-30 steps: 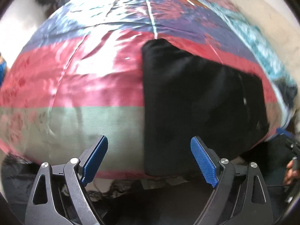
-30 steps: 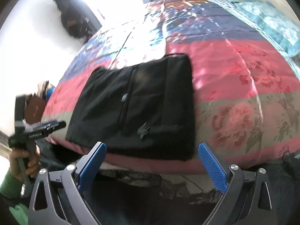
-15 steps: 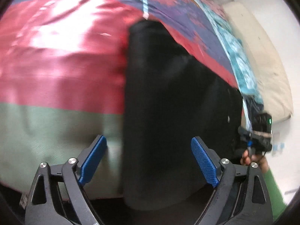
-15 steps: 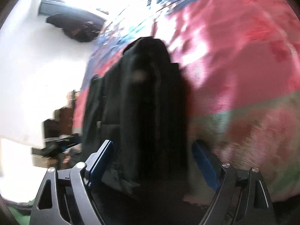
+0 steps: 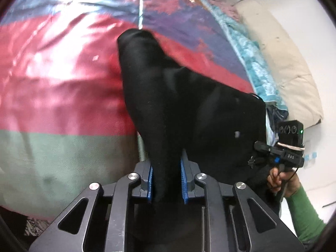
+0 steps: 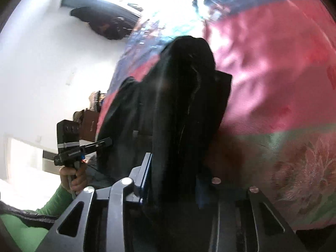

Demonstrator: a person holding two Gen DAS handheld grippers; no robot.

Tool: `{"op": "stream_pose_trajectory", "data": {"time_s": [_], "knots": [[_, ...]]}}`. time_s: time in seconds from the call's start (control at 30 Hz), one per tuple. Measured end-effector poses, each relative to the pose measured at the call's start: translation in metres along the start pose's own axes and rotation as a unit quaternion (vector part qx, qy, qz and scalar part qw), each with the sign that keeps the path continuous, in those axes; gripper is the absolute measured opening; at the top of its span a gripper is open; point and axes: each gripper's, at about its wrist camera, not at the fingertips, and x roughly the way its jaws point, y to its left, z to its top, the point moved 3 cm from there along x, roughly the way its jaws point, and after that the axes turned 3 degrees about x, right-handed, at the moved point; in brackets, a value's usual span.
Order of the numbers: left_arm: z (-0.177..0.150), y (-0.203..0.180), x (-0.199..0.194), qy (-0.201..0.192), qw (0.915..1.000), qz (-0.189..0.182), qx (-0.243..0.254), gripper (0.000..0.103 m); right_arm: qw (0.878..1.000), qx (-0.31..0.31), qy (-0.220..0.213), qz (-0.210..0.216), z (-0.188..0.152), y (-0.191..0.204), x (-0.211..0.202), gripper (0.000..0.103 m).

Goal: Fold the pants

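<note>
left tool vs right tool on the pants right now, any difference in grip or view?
Left tool shows both blue pads, shut on a narrow bunch of the black pants; right tool has one pad mostly hidden behind a thicker bunch. The left wrist view is sharp; the right wrist view is blurred. Behind the left tool's bunch the quilt is red and green with little pattern; behind the right, floral. Both are shut on the pants' near edge.

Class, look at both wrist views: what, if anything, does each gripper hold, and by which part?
Both grip the black pants: left gripper and right gripper each clamp the near edge, at opposite ends.
</note>
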Motion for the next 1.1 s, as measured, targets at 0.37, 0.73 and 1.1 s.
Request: {"op": "stream_pose_trajectory", "data": {"time_s": [0.37,0.73,1.1], "knots": [[0.082,0.01,-0.071,-0.102,0.9946,-0.002,0.018,0.019,0.996,-0.065,-0.041,0.055,0.078,0.081,0.024,0.032],[0.13,0.111,0.013,-0.041,0.9608,0.274,-0.012,0.058,0.985,0.021,-0.029,-0.167,0.159,0.009,0.098,0.041],[0.057,0.073,-0.049,-0.141,0.9417,0.305,0.022,0.096,0.971,-0.047,-0.127,-0.197,0.105,0.063,0.025,0.103]]}}
